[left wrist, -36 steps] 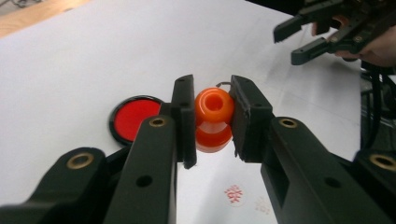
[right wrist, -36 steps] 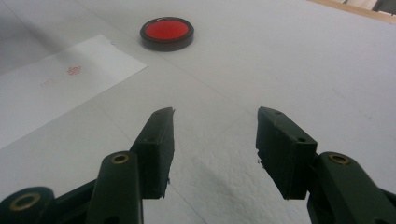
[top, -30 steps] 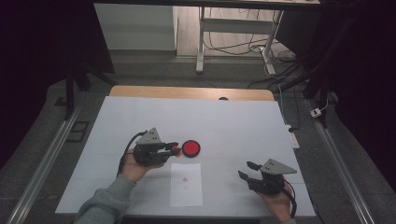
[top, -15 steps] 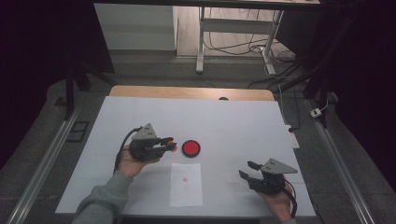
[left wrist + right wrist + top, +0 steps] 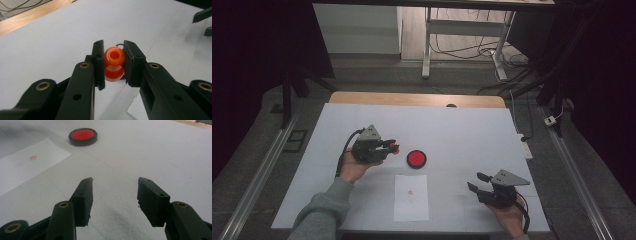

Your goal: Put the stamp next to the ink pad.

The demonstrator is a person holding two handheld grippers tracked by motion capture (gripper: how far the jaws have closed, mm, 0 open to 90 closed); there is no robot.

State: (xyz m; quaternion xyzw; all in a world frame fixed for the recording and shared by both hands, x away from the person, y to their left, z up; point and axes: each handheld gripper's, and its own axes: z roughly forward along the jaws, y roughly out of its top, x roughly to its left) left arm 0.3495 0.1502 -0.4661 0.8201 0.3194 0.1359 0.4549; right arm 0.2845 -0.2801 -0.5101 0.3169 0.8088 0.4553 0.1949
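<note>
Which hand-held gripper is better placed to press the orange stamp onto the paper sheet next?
Left: the left hand-held gripper already clamps the orange plastic stamp near the white paper sheet; the right hand-held gripper is open, empty.

White rectangular table top (image 5: 462,130), round red ink pad in black rim (image 5: 416,158), white paper sheet with small red stamp mark (image 5: 411,197), wooden strip along the far edge (image 5: 412,99)

We see a white table (image 5: 462,130) with a bare wooden strip (image 5: 412,99) along its far edge. On it lie a red pad (image 5: 416,158) in a black case near the middle and, just nearer us, a white sheet (image 5: 411,197) bearing a small red stamp mark (image 5: 410,192).
</note>
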